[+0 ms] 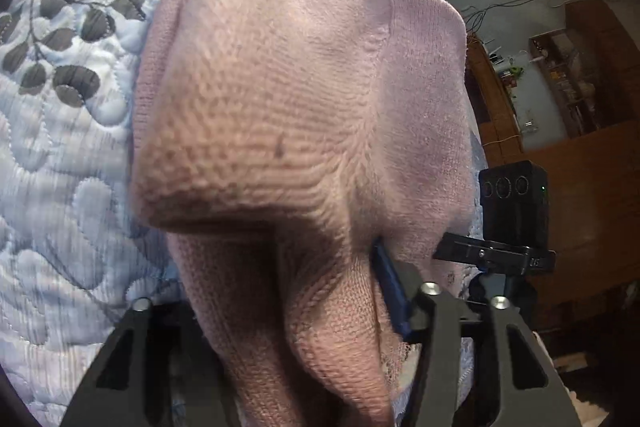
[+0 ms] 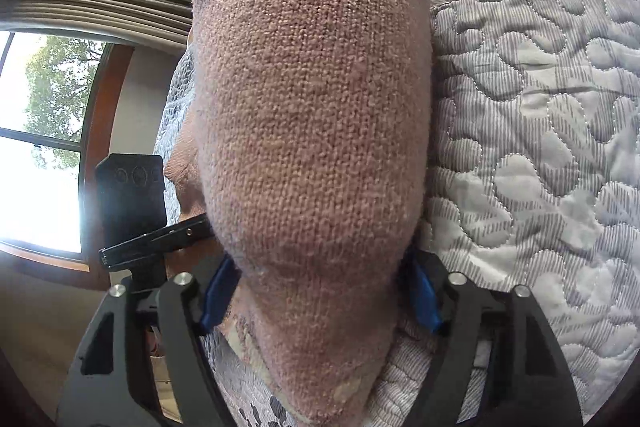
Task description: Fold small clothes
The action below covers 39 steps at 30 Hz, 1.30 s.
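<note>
Left wrist view: the left gripper [image 1: 320, 311] is closed on a bunched edge of the pink knit garment [image 1: 288, 99], which hangs lifted over the quilted bedspread [image 1: 60, 147]; the right gripper's camera block [image 1: 512, 195] shows just beside the cloth. Right wrist view: the right gripper [image 2: 320, 291] pinches the same garment [image 2: 312, 115] between its blue pads [image 2: 424, 291], the knit draped across the lens, bedspread [image 2: 540, 147] behind. Judged progress: a fold is under way, the garment held aloft by both grippers; how many folds are made cannot be told, since cloth fills both views.
</note>
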Tool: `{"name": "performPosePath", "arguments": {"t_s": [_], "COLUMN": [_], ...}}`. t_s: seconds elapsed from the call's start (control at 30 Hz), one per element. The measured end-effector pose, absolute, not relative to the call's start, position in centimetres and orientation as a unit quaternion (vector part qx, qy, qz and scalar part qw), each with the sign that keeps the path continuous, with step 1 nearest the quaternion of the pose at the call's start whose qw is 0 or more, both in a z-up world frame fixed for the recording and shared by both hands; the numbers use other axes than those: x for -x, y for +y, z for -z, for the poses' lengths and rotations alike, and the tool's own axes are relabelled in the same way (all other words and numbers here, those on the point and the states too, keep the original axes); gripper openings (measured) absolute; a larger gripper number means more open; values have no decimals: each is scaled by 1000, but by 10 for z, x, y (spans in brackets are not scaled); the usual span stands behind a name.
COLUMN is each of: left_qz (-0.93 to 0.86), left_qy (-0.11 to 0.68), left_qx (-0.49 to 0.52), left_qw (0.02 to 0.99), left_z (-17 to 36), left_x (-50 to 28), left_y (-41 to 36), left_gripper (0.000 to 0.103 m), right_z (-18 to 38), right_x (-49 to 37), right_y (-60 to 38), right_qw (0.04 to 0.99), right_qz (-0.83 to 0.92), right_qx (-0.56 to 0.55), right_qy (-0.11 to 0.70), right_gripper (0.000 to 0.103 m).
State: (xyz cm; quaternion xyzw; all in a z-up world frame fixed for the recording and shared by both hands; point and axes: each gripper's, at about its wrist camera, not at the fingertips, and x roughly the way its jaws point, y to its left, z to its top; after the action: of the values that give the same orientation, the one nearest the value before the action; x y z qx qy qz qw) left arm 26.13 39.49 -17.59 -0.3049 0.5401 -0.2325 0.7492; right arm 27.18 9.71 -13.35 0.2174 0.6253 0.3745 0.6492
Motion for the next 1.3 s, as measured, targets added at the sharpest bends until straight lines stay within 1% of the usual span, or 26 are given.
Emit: {"name": "performPosePath", "arguments": {"t_s": [0.03, 0.07, 0.1, 0.17, 0.3, 0.5, 0.67, 0.8, 0.9, 1.03, 1.1, 1.13, 1.23, 1.27, 1.3], "left_qz": [235, 240, 246, 257, 287, 329, 352, 359, 344, 313, 308, 307, 303, 298, 292], "left_qy": [536, 530, 522, 504, 488, 469, 472, 486, 504, 528, 526, 522, 513, 513, 516], "left_qx": [306, 314, 327, 346, 337, 335, 312, 291, 281, 295, 317, 326, 337, 331, 325], "left_qw": [751, 751, 749, 748, 752, 748, 746, 742, 740, 732, 726, 725, 729, 733, 737], "left_z": [174, 172, 170, 163, 140, 115, 104, 109, 120, 155, 172, 177, 181, 179, 175], "left_x": [-261, -260, -258, -253, -237, -218, -204, -185, -174, -153, -136, -135, -133, -131, -129], "left_y": [393, 393, 393, 389, 359, 293, 233, 196, 181, 186, 190, 192, 191, 189, 188], "left_gripper": [35, 32, 30, 29, 28, 28, 28, 28, 28, 31, 33, 35, 37, 38, 39], "right_z": [132, 128, 125, 114, 81, 34, 24, 37, 59, 88, 97, 100, 103, 104, 105], "right_x": [-271, -269, -267, -264, -252, -214, -175, -141, -126, -110, -104, -104, -98, -97, -96], "right_y": [95, 93, 89, 80, 56, -10, -78, -117, -129, -129, -128, -125, -121, -121, -123], "right_qw": [649, 649, 649, 651, 669, 690, 704, 708, 704, 696, 695, 698, 700, 698, 697], "right_qz": [-376, -381, -385, -394, -405, -410, -388, -365, -347, -341, -341, -340, -335, -335, -332], "right_qx": [-220, -221, -220, -224, -206, -177, -176, -190, -206, -221, -231, -231, -239, -244, -245], "right_qy": [623, 621, 618, 609, 588, 570, 568, 574, 585, 592, 589, 586, 584, 584, 587], "right_gripper": [54, 44, 37, 31, 29, 28, 28, 28, 28, 28, 29, 30, 36, 39, 46]}}
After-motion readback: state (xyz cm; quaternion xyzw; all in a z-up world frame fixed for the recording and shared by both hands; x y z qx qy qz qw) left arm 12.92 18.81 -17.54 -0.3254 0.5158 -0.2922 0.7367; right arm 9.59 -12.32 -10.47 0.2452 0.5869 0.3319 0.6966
